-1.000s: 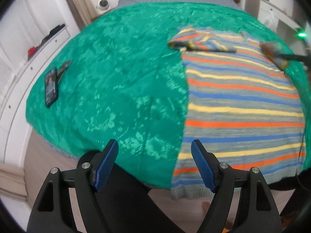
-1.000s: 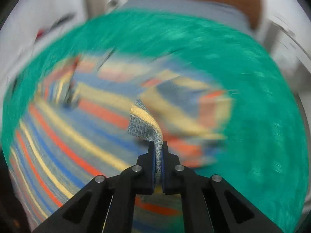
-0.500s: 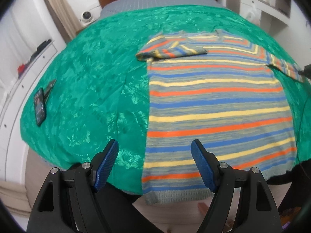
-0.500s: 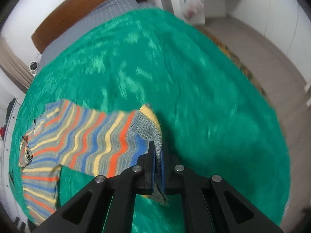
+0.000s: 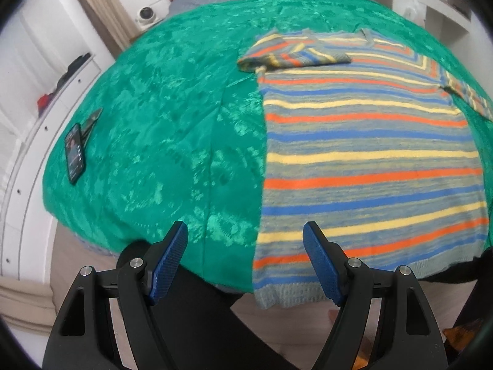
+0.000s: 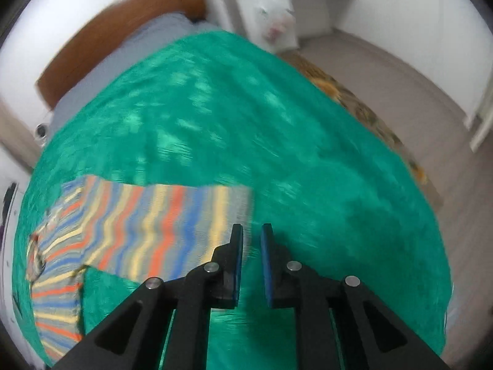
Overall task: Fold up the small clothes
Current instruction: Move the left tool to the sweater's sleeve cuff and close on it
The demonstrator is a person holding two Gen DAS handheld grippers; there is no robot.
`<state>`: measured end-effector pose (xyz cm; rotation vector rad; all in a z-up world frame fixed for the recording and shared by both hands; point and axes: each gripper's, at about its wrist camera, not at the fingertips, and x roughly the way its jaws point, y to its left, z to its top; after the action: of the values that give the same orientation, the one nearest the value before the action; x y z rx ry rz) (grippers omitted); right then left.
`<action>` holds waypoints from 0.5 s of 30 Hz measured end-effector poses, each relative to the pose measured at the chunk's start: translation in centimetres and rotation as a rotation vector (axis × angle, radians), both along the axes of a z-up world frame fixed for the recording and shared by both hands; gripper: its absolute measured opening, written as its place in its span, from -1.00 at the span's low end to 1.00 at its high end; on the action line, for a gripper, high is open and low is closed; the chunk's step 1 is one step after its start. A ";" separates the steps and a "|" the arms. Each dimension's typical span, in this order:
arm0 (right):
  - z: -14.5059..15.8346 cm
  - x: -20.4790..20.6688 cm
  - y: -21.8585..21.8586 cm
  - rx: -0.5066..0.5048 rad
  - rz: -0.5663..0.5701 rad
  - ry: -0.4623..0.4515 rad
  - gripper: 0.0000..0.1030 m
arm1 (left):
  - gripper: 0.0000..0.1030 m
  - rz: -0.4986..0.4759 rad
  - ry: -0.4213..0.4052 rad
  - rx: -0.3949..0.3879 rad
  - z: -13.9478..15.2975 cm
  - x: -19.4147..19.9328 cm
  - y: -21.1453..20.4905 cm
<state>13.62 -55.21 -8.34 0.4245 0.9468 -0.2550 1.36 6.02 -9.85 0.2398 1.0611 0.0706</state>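
A striped sweater [image 5: 363, 160] lies flat on a green bedspread [image 5: 172, 129], on its right part as the left wrist view shows it. Its hem hangs a little over the near edge of the bed. 1 sleeve [image 5: 292, 54] is folded across the chest near the collar. The other sleeve [image 6: 160, 225] lies stretched out straight to the side, flat on the bedspread, its cuff end just beside the right gripper [image 6: 251, 262].

The right gripper's jaws have just been opening: a narrow gap now shows between the 2 blue pads, and only green cloth is seen through it. The cuff sits at the left pad's outer side; it is not between the pads. This view is blurred, so whether the left pad touches the cuff cannot be told.

The left gripper [image 5: 246, 265] hangs over the near edge of the bed, jaws wide apart and empty, framing the sweater's lower left corner and the bedspread beside it. A dark trouser leg [image 5: 200, 314] of the person shows below it.

A phone [image 5: 75, 154] lies on the bedspread's far left side, well apart from the sweater, with a thin dark object touching its upper end. A wooden headboard [image 6: 117, 30] stands at the far end of the bed.
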 end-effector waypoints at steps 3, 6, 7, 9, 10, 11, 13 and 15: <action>-1.2 0.7 2.6 0.041 0.092 -0.007 -0.22 | 0.54 -0.052 -0.024 0.009 1.3 1.2 -1.1; -4.3 0.6 3.8 0.045 0.127 0.064 -0.18 | 0.64 -0.108 -0.096 -0.004 4.5 2.9 -1.6; -4.7 -0.1 3.7 0.034 0.118 0.056 -0.21 | 0.74 -0.120 -0.124 -0.012 5.6 3.6 -1.6; -4.2 -1.3 3.9 0.004 0.095 0.034 -0.24 | 0.83 -0.160 -0.173 -0.045 7.8 5.4 -1.8; -3.7 -1.9 4.2 -0.021 0.085 0.031 -0.21 | 0.83 -0.186 -0.193 -0.056 8.6 6.7 -2.1; -2.9 -2.9 4.6 -0.053 0.080 0.024 -0.16 | 0.87 -0.209 -0.202 -0.056 8.9 7.7 -2.5; -1.6 -4.8 5.6 -0.076 0.101 -0.007 -0.16 | 0.90 -0.321 -0.191 -0.008 8.4 11.0 -4.7; -0.6 -7.0 7.1 -0.082 0.123 -0.043 -0.04 | 0.90 -0.376 -0.174 0.013 7.0 14.5 -6.0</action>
<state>6.61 -48.15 -8.92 0.2944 0.9139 -0.1710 15.89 0.06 -2.82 0.4332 0.8289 -0.2365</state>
